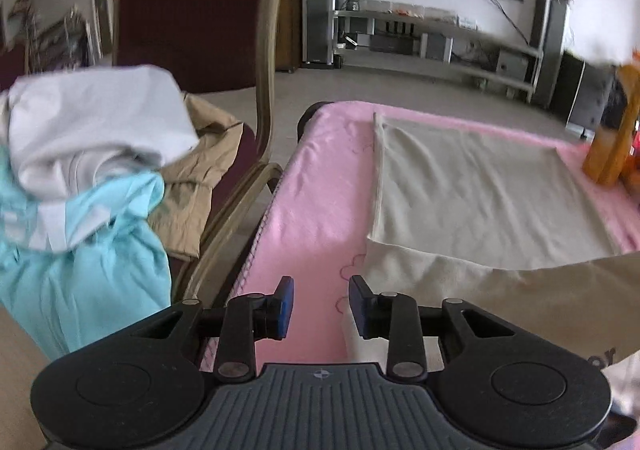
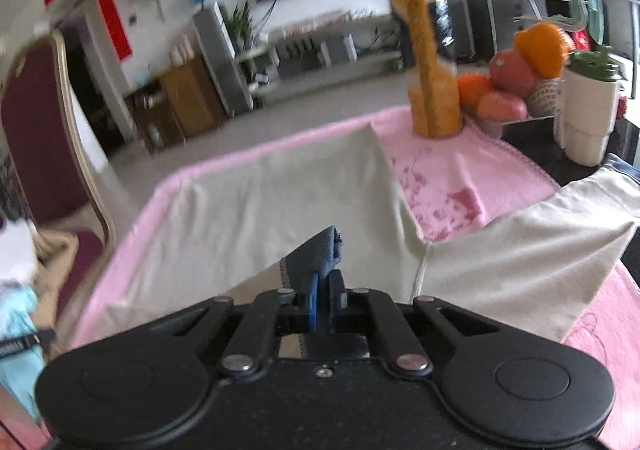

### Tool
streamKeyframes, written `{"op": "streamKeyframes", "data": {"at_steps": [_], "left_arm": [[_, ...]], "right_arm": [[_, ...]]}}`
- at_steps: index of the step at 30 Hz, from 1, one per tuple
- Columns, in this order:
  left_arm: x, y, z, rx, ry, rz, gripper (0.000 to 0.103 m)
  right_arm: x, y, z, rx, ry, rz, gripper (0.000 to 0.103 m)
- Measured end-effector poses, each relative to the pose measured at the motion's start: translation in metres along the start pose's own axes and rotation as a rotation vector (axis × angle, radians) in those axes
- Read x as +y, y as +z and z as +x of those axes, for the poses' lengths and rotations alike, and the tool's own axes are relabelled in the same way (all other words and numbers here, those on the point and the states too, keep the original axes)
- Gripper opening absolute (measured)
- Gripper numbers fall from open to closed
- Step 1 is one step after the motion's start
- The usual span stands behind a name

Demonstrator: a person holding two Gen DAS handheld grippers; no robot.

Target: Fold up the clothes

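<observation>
Left wrist: left gripper (image 1: 321, 306) jaws apart, nothing between pads, hovering over pink blanket (image 1: 304, 186). Cream garment (image 1: 480, 190) flat on blanket, near edge lifted at right. Clothes pile (image 1: 80, 170) on chair (image 1: 192, 10) at left.

Right wrist: right gripper (image 2: 323, 292) clamped on dark blue collar (image 2: 316, 254) of cream garment (image 2: 260, 202), fabric raised. Orange bottle (image 2: 430, 62), fruit (image 2: 512, 74) beyond.

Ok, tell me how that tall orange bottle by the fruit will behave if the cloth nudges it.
The orange bottle looks tall on a narrow base, so it would probably tip rather than slide. It stands on the soft pink blanket, likely unsteady footing.
</observation>
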State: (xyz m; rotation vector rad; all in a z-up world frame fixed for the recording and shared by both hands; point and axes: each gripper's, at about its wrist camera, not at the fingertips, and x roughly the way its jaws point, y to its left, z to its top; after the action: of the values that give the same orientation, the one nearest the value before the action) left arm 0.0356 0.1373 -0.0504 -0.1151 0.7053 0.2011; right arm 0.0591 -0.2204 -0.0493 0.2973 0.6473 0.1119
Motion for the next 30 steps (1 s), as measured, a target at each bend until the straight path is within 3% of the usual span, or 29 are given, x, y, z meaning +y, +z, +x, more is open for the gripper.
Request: {"op": "streamKeyframes", "data": {"at_steps": [2,6,10,13,15,19,22,24,28,29,30], "left_arm": [[-0.002,-0.001,0.002,0.012,-0.008,0.008,0.031],[-0.013,-0.006,0.01,0.041,-0.005,0.067,0.031],[-0.021,-0.013,0.023,0.102,0.015,0.125,0.032],[-0.02,-0.017,0.03,0.155,0.003,0.126,0.033],[-0.006,-0.017,0.03,0.182,-0.052,0.029,0.04],[0.02,-0.019,0.035,0.253,-0.13,-0.154,0.039],[0.029,-0.024,0.043,0.312,-0.157,-0.226,0.039],[0.027,-0.028,0.047,0.344,-0.18,-0.237,0.038],[0.018,-0.031,0.056,0.376,-0.188,-0.206,0.025],[0.014,-0.032,0.057,0.373,-0.186,-0.187,0.003],[0.012,-0.032,0.054,0.37,-0.177,-0.171,0.003]], "right_arm": [[-0.008,0.003,-0.006,-0.026,-0.022,0.038,0.005],[-0.031,0.007,0.006,0.006,-0.073,0.104,0.005],[-0.042,0.0,0.04,0.14,-0.138,0.097,0.007],[-0.044,-0.009,0.052,0.22,-0.169,0.11,0.017],[-0.046,-0.008,0.046,0.202,-0.134,0.125,0.03],[-0.045,-0.008,0.039,0.21,0.006,0.163,0.034],[-0.048,-0.014,0.053,0.302,0.134,0.256,0.033],[-0.051,-0.017,0.061,0.341,0.151,0.294,0.033],[-0.055,-0.023,0.075,0.395,0.111,0.313,0.032],[-0.054,-0.023,0.076,0.398,0.111,0.312,0.032],[-0.054,-0.024,0.077,0.401,0.111,0.312,0.032]]}}
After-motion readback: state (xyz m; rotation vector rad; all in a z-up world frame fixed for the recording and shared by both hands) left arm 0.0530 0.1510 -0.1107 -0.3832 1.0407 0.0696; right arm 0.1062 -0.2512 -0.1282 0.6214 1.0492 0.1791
